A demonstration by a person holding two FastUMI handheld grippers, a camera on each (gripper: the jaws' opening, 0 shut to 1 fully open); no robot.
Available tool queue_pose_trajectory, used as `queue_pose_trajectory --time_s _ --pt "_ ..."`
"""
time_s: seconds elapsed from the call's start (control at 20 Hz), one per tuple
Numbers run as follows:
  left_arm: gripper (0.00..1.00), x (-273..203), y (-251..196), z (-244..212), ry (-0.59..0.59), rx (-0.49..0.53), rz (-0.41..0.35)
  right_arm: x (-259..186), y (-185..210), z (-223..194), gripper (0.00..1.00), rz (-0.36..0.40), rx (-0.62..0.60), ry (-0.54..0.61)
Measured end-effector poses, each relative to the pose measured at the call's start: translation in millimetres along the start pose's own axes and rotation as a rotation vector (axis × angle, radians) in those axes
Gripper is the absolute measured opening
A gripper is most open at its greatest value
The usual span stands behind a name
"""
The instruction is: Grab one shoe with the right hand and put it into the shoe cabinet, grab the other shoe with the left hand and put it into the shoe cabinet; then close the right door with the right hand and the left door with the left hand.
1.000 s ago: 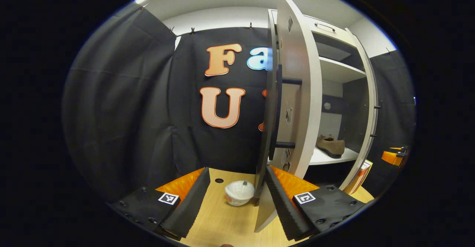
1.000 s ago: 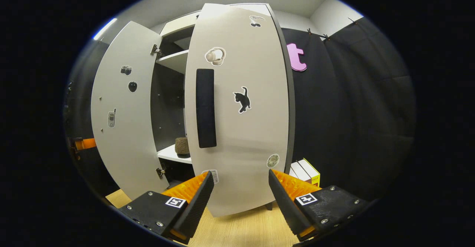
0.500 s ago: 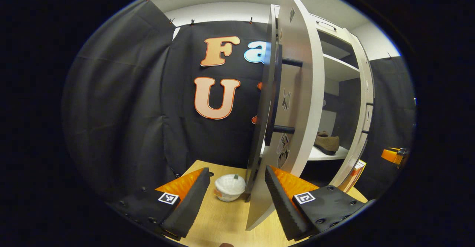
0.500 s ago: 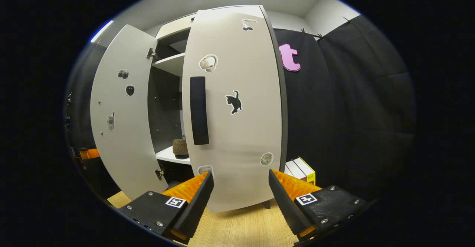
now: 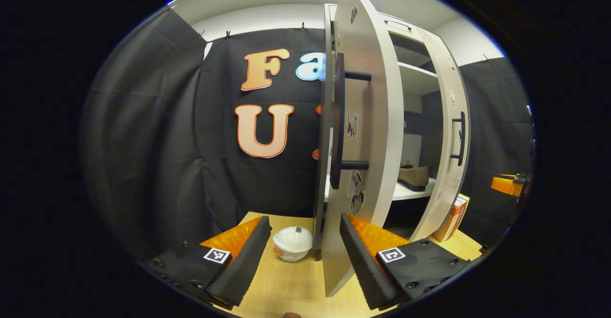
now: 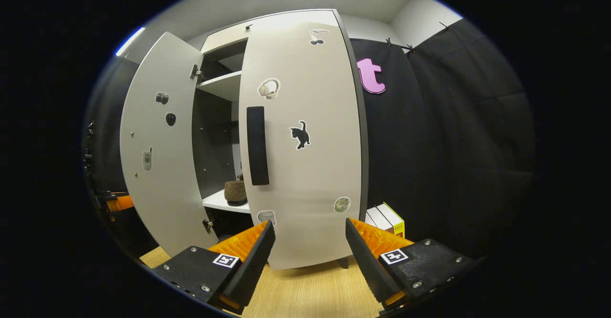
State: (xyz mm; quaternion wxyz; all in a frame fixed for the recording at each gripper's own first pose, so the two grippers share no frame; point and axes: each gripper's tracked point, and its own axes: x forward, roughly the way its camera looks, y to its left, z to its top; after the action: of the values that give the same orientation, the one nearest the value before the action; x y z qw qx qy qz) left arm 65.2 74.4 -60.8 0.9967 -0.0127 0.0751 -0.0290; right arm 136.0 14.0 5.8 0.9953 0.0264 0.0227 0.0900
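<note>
The pale shoe cabinet [image 6: 224, 46] stands on a wooden table. A brown shoe [image 5: 413, 176] rests on its lower shelf [image 5: 405, 194], seen from the back as shoe [image 6: 235, 191] in the right gripper view. The left door [image 5: 367, 117] stands wide open, edge-on to my left gripper [image 5: 303, 256], which is open with the door's bottom corner showing between its fingers. The right door [image 6: 305, 165], with its black handle [image 6: 258, 146], is almost shut. My right gripper [image 6: 310, 256] is open just in front of its lower edge, touching nothing.
A white lidded bowl [image 5: 292, 244] sits on the table [image 5: 286, 284] left of the cabinet. Books [image 6: 389, 215] lean by the cabinet's right side. Black cloth walls close in behind and on both sides. The right gripper [image 5: 508, 184] shows far right in the left gripper view.
The right door has swung further toward shut, and my right gripper has drawn back a little from it. My left gripper has shifted, so the left door now sits more to the left in its view.
</note>
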Motion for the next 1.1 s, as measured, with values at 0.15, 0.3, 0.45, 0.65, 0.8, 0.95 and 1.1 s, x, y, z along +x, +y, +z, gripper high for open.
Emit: queue_pose_trajectory --time_s 0.15,0.3,0.45,0.65,0.8,0.95,1.1 --pt "0.94 1 -12 -1 0.008 -0.003 -0.026 -4 -2 -1 0.92 -0.005 -0.010 0.005" --pt "0.99 4 -30 -2 0.013 0.000 -0.067 -11 -8 1 0.92 -0.015 -0.011 -0.003" --pt "0.94 10 -50 -2 0.017 -0.005 -0.112 -18 -16 3 0.92 -0.028 -0.011 -0.004" --pt "0.94 20 -73 -1 0.017 0.020 -0.152 -25 -24 1 0.92 -0.040 -0.012 0.004" --pt "0.94 31 -76 1 0.013 0.026 -0.144 -31 -35 0 0.92 -0.059 -0.022 0.006" --pt "0.96 39 -77 -4 0.022 -0.023 -0.153 -35 -46 2 0.92 -0.078 -0.023 0.005" --pt "0.97 47 -76 -5 0.026 -0.019 -0.146 -34 -53 1 0.92 -0.091 -0.014 0.009"
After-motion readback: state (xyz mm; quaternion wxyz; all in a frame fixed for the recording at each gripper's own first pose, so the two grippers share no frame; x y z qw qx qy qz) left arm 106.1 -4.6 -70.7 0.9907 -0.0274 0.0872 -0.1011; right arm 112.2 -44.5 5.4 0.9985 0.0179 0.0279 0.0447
